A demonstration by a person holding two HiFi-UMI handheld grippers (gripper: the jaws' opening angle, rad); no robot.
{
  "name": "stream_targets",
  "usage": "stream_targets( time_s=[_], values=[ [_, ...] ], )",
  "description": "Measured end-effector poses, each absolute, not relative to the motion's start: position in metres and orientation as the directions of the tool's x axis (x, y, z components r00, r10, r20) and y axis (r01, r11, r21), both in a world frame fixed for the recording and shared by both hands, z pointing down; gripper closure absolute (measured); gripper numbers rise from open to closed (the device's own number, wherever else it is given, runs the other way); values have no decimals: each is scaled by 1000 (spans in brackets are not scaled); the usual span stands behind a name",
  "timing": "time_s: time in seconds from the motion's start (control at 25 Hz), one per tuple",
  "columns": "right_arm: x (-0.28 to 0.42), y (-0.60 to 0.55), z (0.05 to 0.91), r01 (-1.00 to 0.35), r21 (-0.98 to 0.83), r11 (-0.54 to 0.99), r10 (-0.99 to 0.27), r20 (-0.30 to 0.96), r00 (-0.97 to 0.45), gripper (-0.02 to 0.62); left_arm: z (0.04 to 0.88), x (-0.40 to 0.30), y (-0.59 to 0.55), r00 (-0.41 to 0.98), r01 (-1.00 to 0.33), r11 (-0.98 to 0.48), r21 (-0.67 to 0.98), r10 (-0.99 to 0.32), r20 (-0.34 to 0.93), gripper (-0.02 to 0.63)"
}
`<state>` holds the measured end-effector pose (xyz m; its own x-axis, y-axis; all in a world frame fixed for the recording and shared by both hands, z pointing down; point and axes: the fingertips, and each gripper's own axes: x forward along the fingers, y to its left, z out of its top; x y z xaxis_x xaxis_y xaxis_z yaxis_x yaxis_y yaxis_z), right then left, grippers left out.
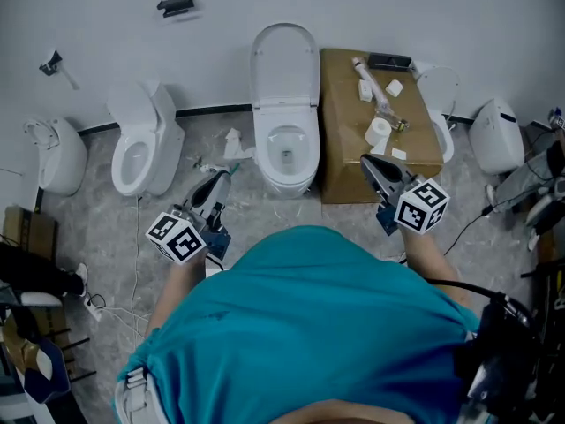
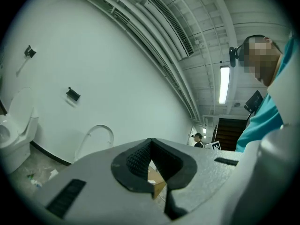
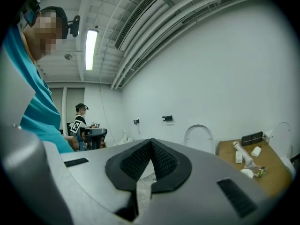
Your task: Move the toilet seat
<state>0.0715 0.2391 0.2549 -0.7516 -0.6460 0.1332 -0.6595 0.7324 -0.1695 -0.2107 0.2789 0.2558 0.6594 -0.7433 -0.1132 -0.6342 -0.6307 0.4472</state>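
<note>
A white toilet (image 1: 284, 153) stands against the wall in the middle of the head view, its seat and lid (image 1: 284, 60) raised upright against the wall. My left gripper (image 1: 216, 182) hovers over the floor just left of the bowl, shut and holding nothing. On the other side, my right gripper (image 1: 371, 163) is over the edge of a cardboard box, also shut and empty. In the left gripper view the shut left gripper (image 2: 150, 143) fills the foreground, with the raised lid (image 2: 96, 139) behind it. Beyond the closed right gripper (image 3: 151, 142) in the right gripper view, the lid (image 3: 199, 137) shows too.
A cardboard box (image 1: 344, 148) right of the toilet carries a pipe and small fittings. A second toilet (image 1: 146, 140) and a wall-hung bowl (image 1: 55, 153) stand to the left. More white sanitary pieces (image 1: 494, 135) and cables lie at the right. Another person (image 3: 79, 121) stands far off.
</note>
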Motion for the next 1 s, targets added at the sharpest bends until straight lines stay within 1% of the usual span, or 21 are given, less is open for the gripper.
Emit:
stream_targets(
  time_s=[0.24,0.44,0.72,1.0],
  values=[
    [9,199,257,-674,-178,717,-660,137,-738,601,260,-274,235,682,-619,-647,444,-724,-105,615],
    [-18,172,263,-689,-181,702,-670,159,-725,601,275,-298,202,697,-596,-649,473,-710,-96,615],
    [-3,127,271,-703,-210,680,-684,164,-711,601,283,-277,161,724,-574,-659,486,-686,-76,615],
    [40,62,278,-635,-234,736,-624,128,-771,601,288,-225,116,687,-630,-622,465,-726,-40,615]
  ],
)
